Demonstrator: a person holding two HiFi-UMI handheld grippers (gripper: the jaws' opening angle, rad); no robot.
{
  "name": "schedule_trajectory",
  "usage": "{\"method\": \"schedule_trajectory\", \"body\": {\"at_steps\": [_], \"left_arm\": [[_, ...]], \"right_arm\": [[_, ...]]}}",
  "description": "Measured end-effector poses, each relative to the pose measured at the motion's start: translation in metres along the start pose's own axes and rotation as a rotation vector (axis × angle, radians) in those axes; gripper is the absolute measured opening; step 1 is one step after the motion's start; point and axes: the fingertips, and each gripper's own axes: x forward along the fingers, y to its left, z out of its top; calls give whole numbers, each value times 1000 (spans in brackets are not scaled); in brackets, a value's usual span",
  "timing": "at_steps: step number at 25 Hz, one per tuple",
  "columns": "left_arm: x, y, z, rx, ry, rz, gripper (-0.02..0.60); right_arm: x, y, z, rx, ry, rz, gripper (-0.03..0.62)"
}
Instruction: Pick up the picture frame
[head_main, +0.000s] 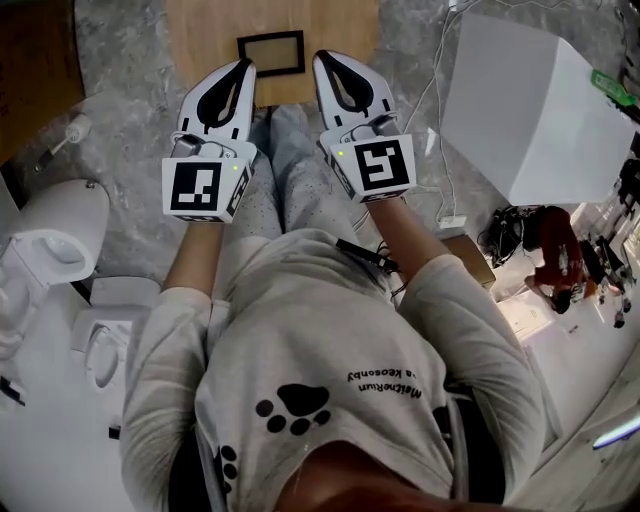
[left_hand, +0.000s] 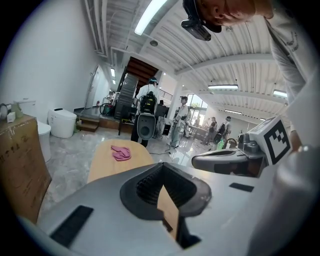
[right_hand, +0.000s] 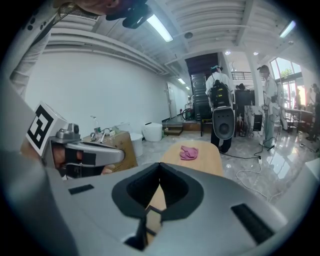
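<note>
Head view: picture frame; left gripper, right gripper jaws together, empty. Only gripper views: pink cloth.

Bright overhead strip lights (heavy fisheye warp, dark corners).

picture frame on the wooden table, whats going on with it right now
A person holds a gripper in each hand. The left gripper and right gripper are side by side at the near edge of the wooden table, both with jaws shut and nothing in them. The picture frame lies flat near that edge, just ahead of the jaws, untouched. A pink cloth sits farther along the table. The pickup has not begun.
</note>
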Motion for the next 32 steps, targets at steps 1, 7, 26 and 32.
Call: {"method": "schedule_trajectory", "body": {"at_steps": [1, 7, 26, 32], "left_arm": [[3, 2, -5, -2, 5, -1, 6], [18, 16, -31, -12, 28, -4, 6], [37, 44, -103, -46, 39, 6, 6], [48, 51, -129, -40, 67, 1, 6]], "right_arm": [[2, 0, -4, 4, 4, -1, 9], [19, -2, -29, 18, 24, -2, 9], [54, -2, -115, 33, 101, -24, 9], [65, -7, -137, 42, 130, -31, 9]]}}
